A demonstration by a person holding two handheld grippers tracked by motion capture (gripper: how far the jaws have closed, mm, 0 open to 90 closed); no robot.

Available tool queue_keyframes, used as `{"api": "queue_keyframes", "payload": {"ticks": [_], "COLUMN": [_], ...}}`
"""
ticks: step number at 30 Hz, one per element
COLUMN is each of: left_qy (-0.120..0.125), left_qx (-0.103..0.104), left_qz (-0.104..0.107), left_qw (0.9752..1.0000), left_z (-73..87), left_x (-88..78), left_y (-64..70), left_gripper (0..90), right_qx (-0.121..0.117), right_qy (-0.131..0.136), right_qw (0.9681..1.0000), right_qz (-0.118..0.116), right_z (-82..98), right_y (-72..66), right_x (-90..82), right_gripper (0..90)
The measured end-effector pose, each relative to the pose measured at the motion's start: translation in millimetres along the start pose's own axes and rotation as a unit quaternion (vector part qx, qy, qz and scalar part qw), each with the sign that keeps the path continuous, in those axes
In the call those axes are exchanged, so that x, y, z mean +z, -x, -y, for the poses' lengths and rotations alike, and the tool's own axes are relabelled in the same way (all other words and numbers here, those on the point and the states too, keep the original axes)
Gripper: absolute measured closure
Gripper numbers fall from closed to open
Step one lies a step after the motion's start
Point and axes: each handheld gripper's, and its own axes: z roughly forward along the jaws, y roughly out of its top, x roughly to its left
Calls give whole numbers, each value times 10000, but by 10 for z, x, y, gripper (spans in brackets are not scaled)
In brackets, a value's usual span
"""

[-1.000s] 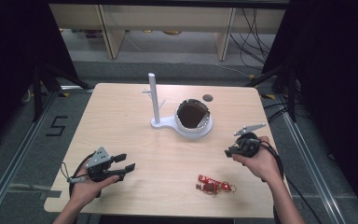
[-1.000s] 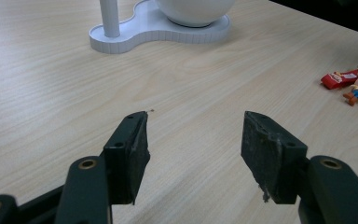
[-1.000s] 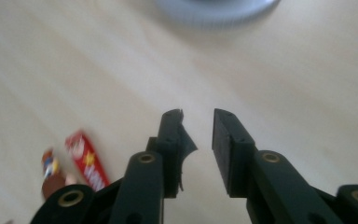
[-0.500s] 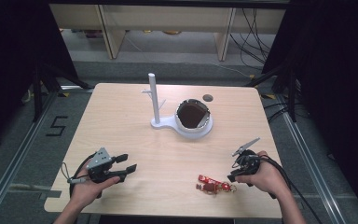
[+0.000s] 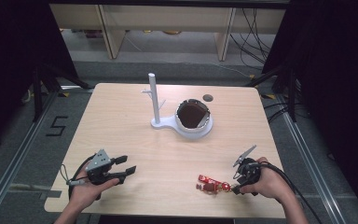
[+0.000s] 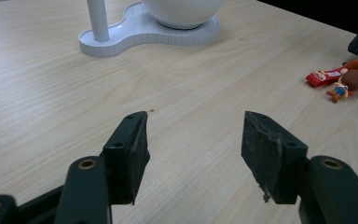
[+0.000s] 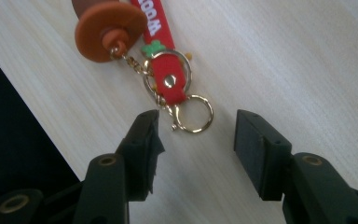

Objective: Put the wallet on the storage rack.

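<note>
A red keychain [image 5: 211, 185] lies flat near the table's front edge, right of centre. In the right gripper view its red strap [image 7: 168, 74], orange hat figure [image 7: 107, 30] and gold ring [image 7: 195, 114] show clearly. My right gripper [image 5: 234, 183] sits low beside it. Its jaws have just been opening and now stand apart [image 7: 196, 133], with the gold ring just ahead of the tips and touching neither pad. My left gripper [image 5: 127, 164] rests at the front left, open, with nothing in it [image 6: 193, 140]. The keychain [image 6: 340, 81] lies far off to its right.
A white stand [image 5: 168, 123] with an upright post [image 5: 154, 98] and a white bowl [image 5: 193, 119], dark inside, sits at the table's middle back. A small dark round spot [image 5: 208, 98] lies behind it. The table's front edge runs close to the keychain.
My right hand has come down and toward the front edge, arriving beside the keychain, and its jaws have spread apart. The left hand and the keychain have stayed put.
</note>
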Motion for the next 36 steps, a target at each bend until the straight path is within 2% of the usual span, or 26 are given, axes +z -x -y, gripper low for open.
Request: {"api": "queue_keyframes", "payload": {"ticks": [1,6,9,10,11,21,25,28,30,31,32,33,36], "left_qy": [23,-39,-16,-63,-49,-41,-23,-20,-20,-20,-22,-24,-28], "left_qx": [-13,-29,-33,-42,-42,-50,-58,-65,-63,-63,-61,-65,-68], "left_qz": [42,57,46,-6,0,2,17,21,29,29,31,35,29], "left_qw": [10000,10000,10000,10000,10000,10000,10000,10000,10000,10000,10000,10000,10000], "left_z": [1,15,17,14,16,20,24,26,27,27,27,28,30], "left_x": [10,33,29,18,18,12,12,13,13,13,13,13,11], "left_y": [-5,-5,-5,-2,-5,-13,-16,-17,-17,-17,-18,-18,-19], "left_gripper": [402,401,400,400,400,400,400,400,400,400,400,400,400], "right_qx": [49,-166,-168,-103,-276,-511,-636,-818,-942,-942,-1124,-1090,-1197], "right_qy": [-2,-42,-117,-187,-121,-98,-114,-171,-204,-204,-243,-254,-198], "right_qw": [10000,9999,9998,9998,9995,9986,9978,9963,9949,9949,9928,9932,9923], "right_qz": [-11,-20,31,50,44,25,120,211,291,291,323,314,252], "right_z": [9,2,-3,-6,-13,-126,-171,-189,-195,-195,-207,-204,-205], "right_y": [-12,-17,-31,-42,-31,-97,-117,-143,-167,-167,-177,-183,-165], "right_x": [15,65,96,98,110,171,188,190,192,192,191,185,177], "right_gripper": [497,481,478,477,476,468,482,521,615,615,707,731,774]}}
